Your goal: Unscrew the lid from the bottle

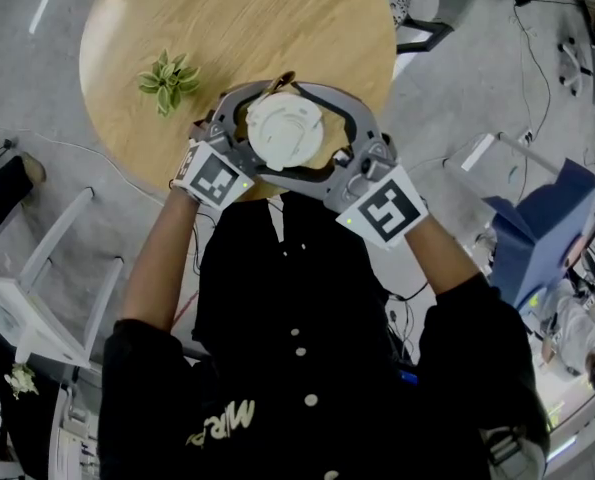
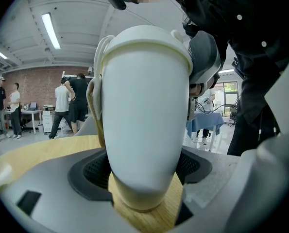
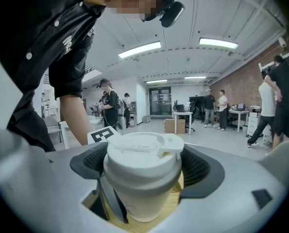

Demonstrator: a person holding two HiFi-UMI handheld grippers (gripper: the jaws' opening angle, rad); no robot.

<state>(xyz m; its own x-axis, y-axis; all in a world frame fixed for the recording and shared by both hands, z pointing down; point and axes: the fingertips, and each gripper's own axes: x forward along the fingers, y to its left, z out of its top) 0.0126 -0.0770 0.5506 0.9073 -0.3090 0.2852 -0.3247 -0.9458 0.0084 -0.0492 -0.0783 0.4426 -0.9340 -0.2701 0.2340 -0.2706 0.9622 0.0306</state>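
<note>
A white bottle [image 2: 143, 106] with a cream lid [image 1: 285, 128] stands upright near the front edge of the round wooden table [image 1: 247, 18]. My left gripper [image 2: 143, 174] comes in from the left and is shut low on the bottle's body, with both dark pads [image 2: 92, 171] against it. A tan strap [image 2: 96, 106] hangs down the bottle's left side. My right gripper [image 3: 145, 171] reaches in from the right, higher up. Its pads [image 3: 203, 171] are closed against the rim of the lid [image 3: 143, 152], which has a flip tab on top. The bottle's base shows on the wood between the jaws.
A small green plant [image 1: 169, 80] stands on the table left of the bottle. On the floor are a white frame [image 1: 37, 298] at left and a blue unit [image 1: 542, 233] at right. Several people stand far back in the room [image 2: 69, 103].
</note>
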